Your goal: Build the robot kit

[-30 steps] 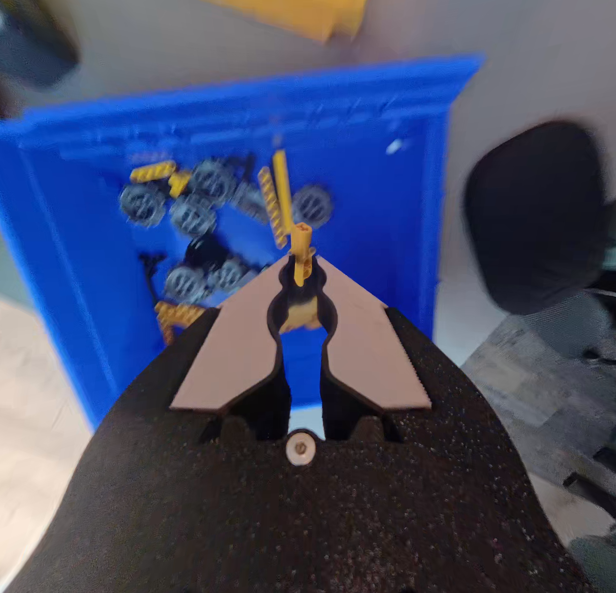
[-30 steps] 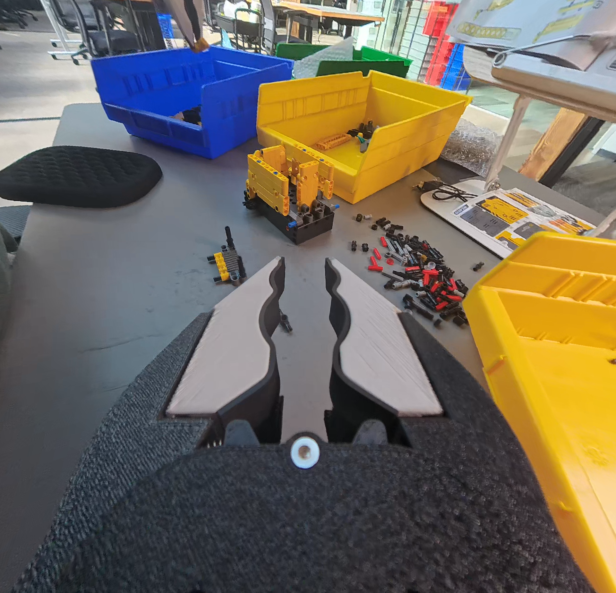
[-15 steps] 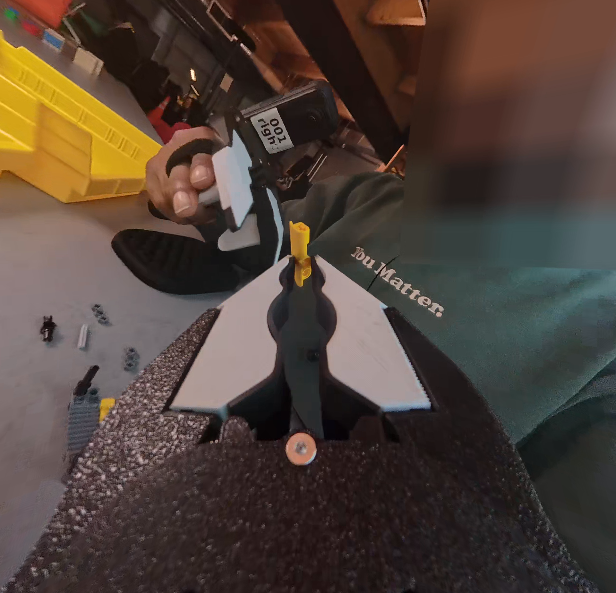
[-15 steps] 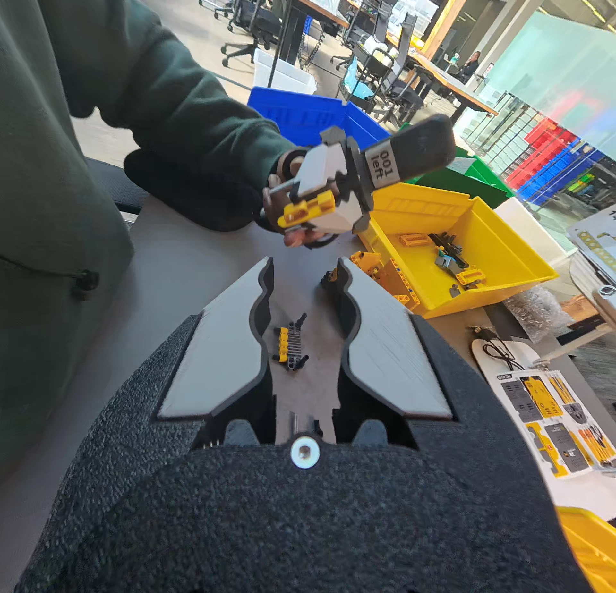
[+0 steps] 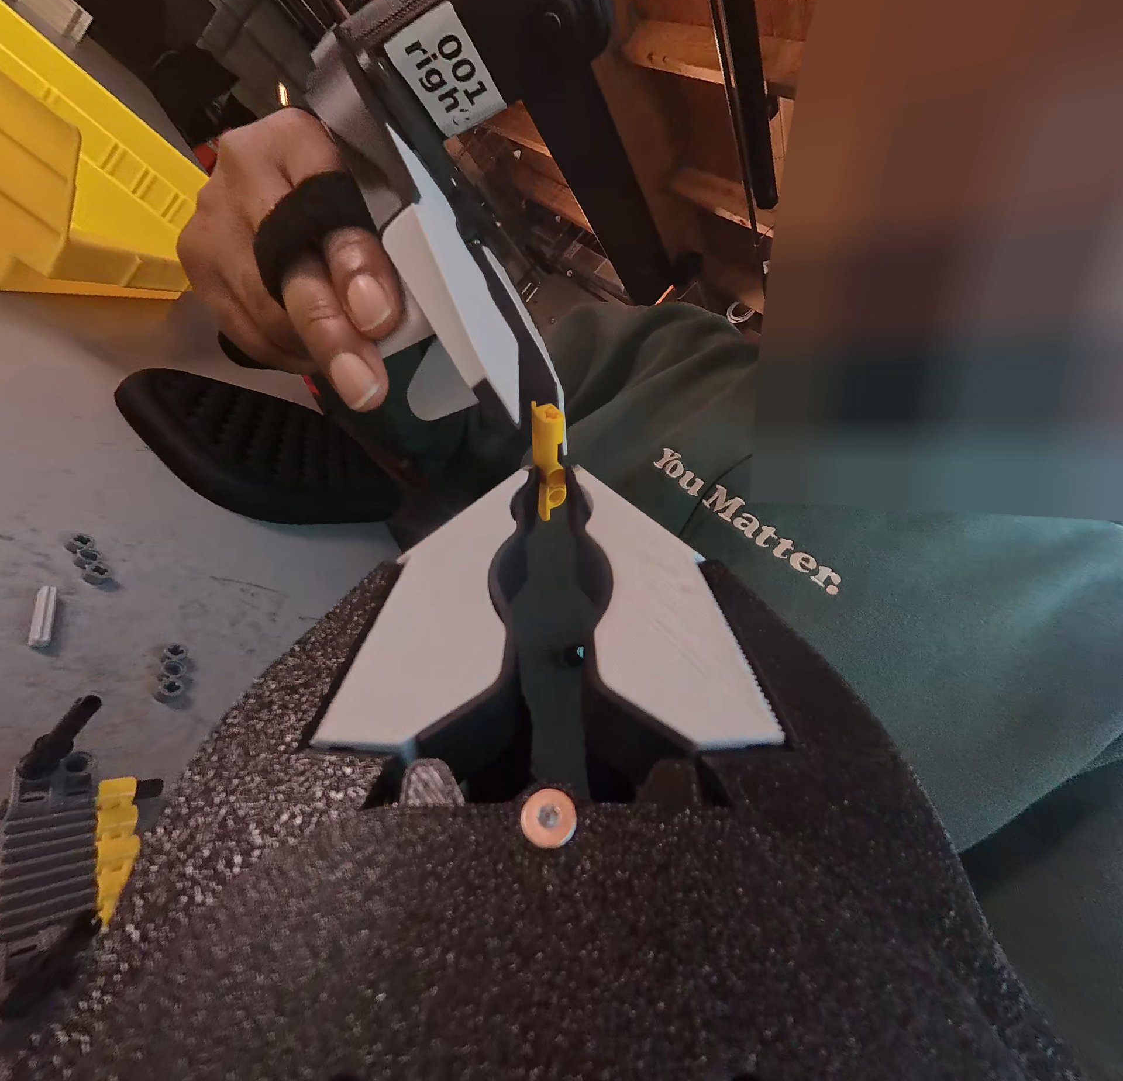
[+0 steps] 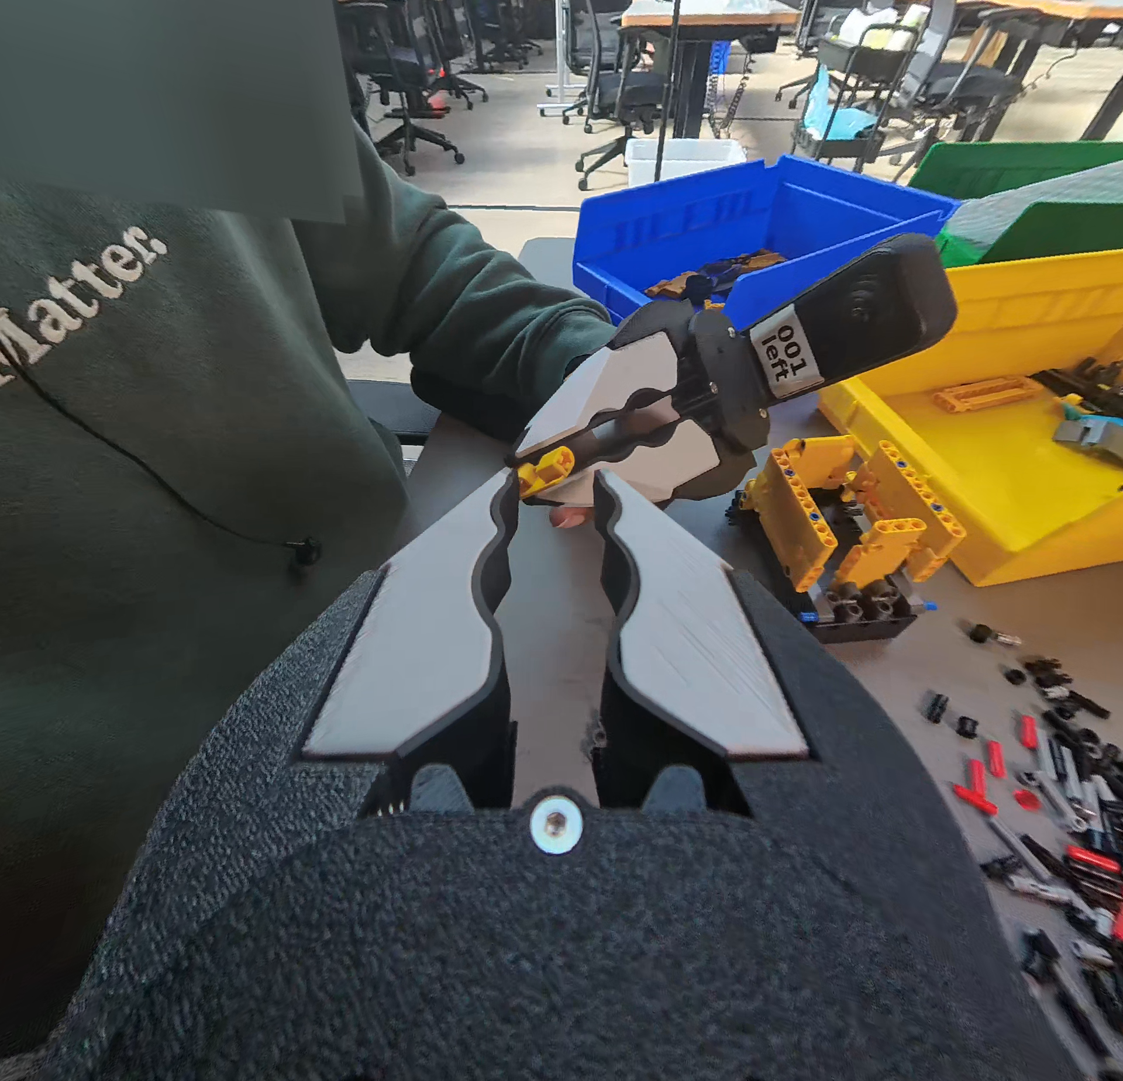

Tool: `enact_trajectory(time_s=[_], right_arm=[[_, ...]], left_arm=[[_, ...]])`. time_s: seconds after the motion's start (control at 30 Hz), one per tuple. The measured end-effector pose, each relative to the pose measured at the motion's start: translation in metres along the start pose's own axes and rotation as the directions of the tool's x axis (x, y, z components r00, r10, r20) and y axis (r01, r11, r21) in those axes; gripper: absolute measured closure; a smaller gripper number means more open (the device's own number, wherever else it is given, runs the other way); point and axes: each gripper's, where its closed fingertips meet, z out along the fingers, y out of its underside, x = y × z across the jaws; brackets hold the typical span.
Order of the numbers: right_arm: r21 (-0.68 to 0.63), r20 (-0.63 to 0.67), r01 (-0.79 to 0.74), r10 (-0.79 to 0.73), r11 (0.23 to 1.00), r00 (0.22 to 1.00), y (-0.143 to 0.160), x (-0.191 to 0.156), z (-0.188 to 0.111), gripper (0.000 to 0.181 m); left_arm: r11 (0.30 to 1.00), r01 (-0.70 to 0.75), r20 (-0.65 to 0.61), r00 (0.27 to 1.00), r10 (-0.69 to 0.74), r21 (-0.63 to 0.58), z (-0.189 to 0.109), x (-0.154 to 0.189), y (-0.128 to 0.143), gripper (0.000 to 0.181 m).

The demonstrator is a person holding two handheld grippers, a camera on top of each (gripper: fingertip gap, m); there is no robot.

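Yellow plastic connector piece (image 5: 549, 462) clamped at tips of left gripper (image 5: 550, 475), held in air | right gripper (image 6: 554, 493) spread apart, empty, one fingertip (image 6: 507, 487) just beside the piece | handover not yet made | yellow-and-black brick assembly (image 6: 851, 541) on grey table (image 6: 948, 657) | yellow bin (image 6: 1002, 481), blue bin (image 6: 759, 226) beyond.

- My left wrist view looks dim and warm; the grey table (image 5: 182, 572) catches soft light.
- My right wrist view is bright, with even daylight across the room beyond the blue bin (image 6: 759, 232).
- Both views bulge at the edges; small parts right of the bin smear.
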Motion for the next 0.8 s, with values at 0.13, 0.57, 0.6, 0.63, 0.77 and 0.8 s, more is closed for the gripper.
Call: enact_trajectory(time_s=[0.13, 0.57, 0.6, 0.63, 0.77, 0.8], right_arm=[[0.020, 0.029, -0.075, 0.074, 0.997, 0.997, 0.000, 0.003, 0.000, 0.173], [0.406, -0.188, -0.434, 0.538, 0.804, 0.821, 0.009, 0.060, -0.005, 0.177], [0.410, -0.187, -0.438, 0.544, 0.800, 0.818, 0.009, 0.061, -0.002, 0.178], [0.420, -0.193, -0.434, 0.546, 0.797, 0.815, 0.009, 0.064, -0.001, 0.179], [0.342, -0.197, -0.411, 0.492, 0.845, 0.848, 0.016, 0.060, 0.003, 0.178], [0.289, -0.210, -0.379, 0.445, 0.879, 0.871, 0.019, 0.057, 0.002, 0.172]], left_arm=[[1.000, 0.010, 0.023, 1.000, -0.010, 0.030, -0.008, -0.003, -0.005, 0.175], [0.862, -0.451, 0.642, 0.595, 0.485, -0.233, -0.042, -0.047, -0.027, 0.156], [0.848, -0.463, 0.661, 0.556, 0.505, -0.259, -0.044, -0.049, -0.028, 0.164], [0.839, -0.466, 0.672, 0.527, 0.519, -0.283, -0.046, -0.050, -0.028, 0.172], [0.854, -0.414, 0.662, 0.549, 0.510, -0.315, -0.052, -0.048, -0.022, 0.173], [0.862, -0.373, 0.646, 0.573, 0.505, -0.343, -0.056, -0.049, -0.014, 0.173]])
